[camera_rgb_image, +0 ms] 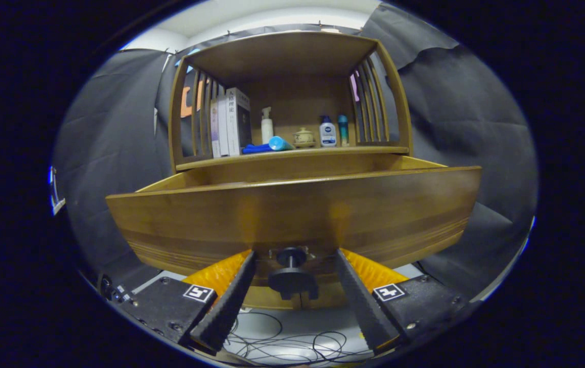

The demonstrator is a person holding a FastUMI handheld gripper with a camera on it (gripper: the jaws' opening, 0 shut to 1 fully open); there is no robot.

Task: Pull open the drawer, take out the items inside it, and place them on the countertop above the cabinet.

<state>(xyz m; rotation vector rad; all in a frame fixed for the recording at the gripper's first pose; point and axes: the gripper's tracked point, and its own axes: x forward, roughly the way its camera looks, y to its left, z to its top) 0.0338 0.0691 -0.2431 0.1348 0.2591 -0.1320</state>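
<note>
Gripper (295,255) fingers spread wide, one on each side of the dark round knob (293,276) w/ clear gaps both sides; no contact w/ knob. Fingertips sit at the lower edge of the drawer (292,214) front panel. Drawer is pulled out from the wooden cabinet (292,61); its front panel stands well fwd of the cabinet body, side walls visible behind it at left and right. Drawer interior hidden by the front panel from this low angle; contents cannot be told. Countertop (292,152) runs above the drawer, inside the open shelf w/ slatted sides. On countertop, left to right: upright books (231,122) at left end against the slats; blue cloth (256,148) at front edge beside the books; white pump bottle (267,127) toward the back; light-blue tube (280,143) lying on its side near front edge, touching the cloth; small ceramic pot (303,138) at ctr; white bottle w/ blue cap (327,132) and slim teal bottle (343,130) toward right end, just beside each other. Loose cables (282,342) lie on the floor below the drawer, between the fingers.
</note>
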